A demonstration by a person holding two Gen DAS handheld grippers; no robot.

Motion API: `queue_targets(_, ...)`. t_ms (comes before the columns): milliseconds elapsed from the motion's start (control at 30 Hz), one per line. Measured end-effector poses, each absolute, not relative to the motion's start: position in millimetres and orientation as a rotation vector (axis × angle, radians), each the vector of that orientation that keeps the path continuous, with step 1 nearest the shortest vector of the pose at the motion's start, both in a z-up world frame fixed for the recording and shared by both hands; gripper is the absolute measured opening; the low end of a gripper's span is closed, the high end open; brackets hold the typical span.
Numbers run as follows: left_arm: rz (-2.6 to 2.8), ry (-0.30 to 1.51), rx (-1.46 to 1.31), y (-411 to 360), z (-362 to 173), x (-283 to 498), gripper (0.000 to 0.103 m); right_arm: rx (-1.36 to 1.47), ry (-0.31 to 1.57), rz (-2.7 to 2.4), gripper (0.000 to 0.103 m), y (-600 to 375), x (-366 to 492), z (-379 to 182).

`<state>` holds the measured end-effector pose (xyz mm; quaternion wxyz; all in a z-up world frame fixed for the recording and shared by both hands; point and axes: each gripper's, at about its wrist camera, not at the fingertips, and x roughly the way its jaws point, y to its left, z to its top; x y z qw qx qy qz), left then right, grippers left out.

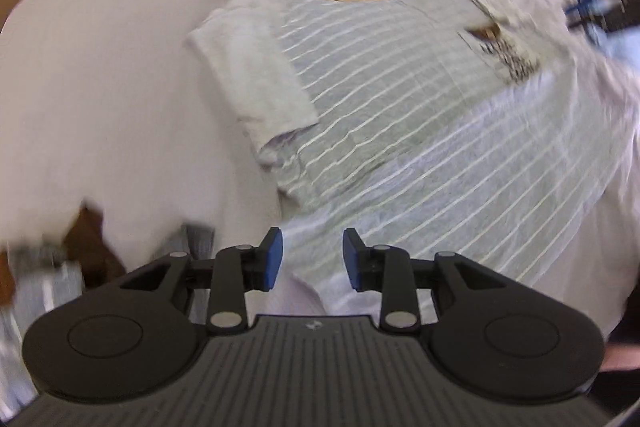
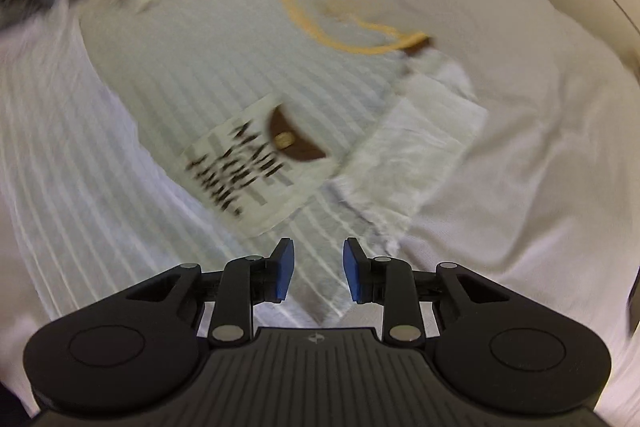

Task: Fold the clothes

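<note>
While both of my claws hang over the bed, the striped T-shirt (image 1: 400,115) lies spread flat on the white sheet (image 1: 100,87), filling the centre and right of the left wrist view. My left claw (image 1: 313,259) stands open at the bottom of the frame, blue pads (image 1: 273,259) apart with nothing between them, above the shirt's lower edge. My right claw (image 2: 319,269) is likewise open and empty, above the hem near one short sleeve (image 2: 416,155). The yellow collar (image 2: 320,27) sits in the upper middle of the right view, and a cream chest pocket (image 2: 256,163) with dark lettering lies at the centre. Both views are blurred.
</note>
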<state>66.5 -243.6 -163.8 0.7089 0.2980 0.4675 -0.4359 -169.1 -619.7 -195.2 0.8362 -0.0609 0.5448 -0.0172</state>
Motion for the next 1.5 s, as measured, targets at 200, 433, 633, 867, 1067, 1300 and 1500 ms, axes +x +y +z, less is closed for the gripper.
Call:
queue_targets(200,-0.897,1.132,0.549,-239,-190,78,0.037,0.1,1.149,-0.159,0.034,-643,-197,-199)
queue_targets(433,-0.928,1.152,0.499,-242,-199,94,0.014,0.223,1.196,-0.246,0.045,-649,-226,-209)
queue_targets(633,-0.959,1.157,0.48,-242,-202,103,0.0,0.323,1.168,-0.305,0.045,-661,-233,-218)
queue_targets(867,-0.966,1.142,0.48,-236,-203,103,0.0,0.476,1.179,-0.331,0.047,-669,-241,-245)
queue_targets(1067,-0.958,1.111,0.463,-233,-192,98,0.0,0.595,1.096,-0.384,0.003,-672,-255,-233)
queue_targets(1300,-0.945,1.02,0.402,-226,-149,97,0.0,0.41,1.028,-0.373,0.0,-655,-246,-175)
queue_targets(1500,-0.919,0.916,0.316,-235,-115,131,0.0,0.322,0.909,-0.403,0.0,-662,-221,-128)
